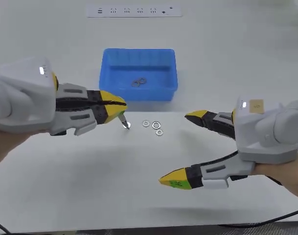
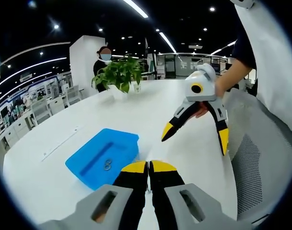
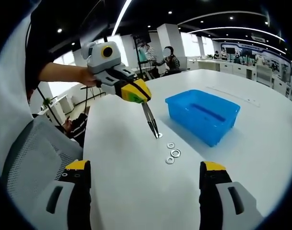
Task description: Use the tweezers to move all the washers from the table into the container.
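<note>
The tweezers (image 1: 124,121) are pinched by the pressed-together left gripper (image 1: 120,108), tip lowered to the table (image 1: 90,171) just beside three washers (image 1: 156,126); the right gripper (image 1: 173,148) is held spread wide

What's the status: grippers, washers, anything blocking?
Left gripper shut on tweezers, tips low near washers. Right gripper open, holding nothing. Several washers loose on table, some in container. Nothing blocking.

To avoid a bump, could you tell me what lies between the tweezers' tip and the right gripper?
Three washers lie loose on the table there, clearest in the right gripper view.
</note>
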`<state>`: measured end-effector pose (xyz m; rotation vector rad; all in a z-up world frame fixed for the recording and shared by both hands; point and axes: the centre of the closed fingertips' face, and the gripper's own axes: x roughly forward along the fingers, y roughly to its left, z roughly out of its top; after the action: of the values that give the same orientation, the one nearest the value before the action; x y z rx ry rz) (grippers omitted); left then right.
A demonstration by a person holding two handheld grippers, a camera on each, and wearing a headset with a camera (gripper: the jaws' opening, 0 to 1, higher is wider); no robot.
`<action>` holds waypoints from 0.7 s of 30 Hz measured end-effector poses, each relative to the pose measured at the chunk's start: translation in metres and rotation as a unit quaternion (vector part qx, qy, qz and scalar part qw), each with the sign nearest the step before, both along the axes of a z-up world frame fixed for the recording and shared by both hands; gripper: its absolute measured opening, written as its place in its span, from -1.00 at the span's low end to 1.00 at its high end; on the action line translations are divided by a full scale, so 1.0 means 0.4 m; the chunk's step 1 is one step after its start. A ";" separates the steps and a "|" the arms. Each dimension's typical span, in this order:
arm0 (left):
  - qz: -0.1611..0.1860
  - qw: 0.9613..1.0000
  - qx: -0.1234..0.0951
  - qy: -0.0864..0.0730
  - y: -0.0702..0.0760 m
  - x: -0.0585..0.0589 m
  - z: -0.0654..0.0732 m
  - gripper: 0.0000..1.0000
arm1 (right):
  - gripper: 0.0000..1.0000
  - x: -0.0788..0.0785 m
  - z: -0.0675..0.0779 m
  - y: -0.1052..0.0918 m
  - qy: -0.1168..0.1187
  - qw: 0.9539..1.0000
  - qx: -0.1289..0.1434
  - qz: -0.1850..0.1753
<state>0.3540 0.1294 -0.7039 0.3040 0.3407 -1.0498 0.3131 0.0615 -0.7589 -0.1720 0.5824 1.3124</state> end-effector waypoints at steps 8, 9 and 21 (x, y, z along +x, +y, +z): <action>-0.002 1.000 0.011 0.000 -0.002 0.002 -0.001 -0.91 | 0.63 0.038 0.017 0.053 -0.033 0.999 -0.005 0.034; -0.008 1.000 0.017 -0.001 -0.003 -0.002 -0.001 -0.91 | 0.61 0.044 0.021 0.067 -0.035 0.999 -0.004 0.041; -0.005 1.000 0.021 0.002 -0.013 -0.003 -0.002 -0.91 | 0.21 0.065 0.015 0.179 -0.084 0.987 -0.018 0.137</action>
<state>0.3527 0.1244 -0.7046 0.3411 0.3646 -1.0545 0.3389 0.1331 -0.7529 -0.4005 0.4488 1.5352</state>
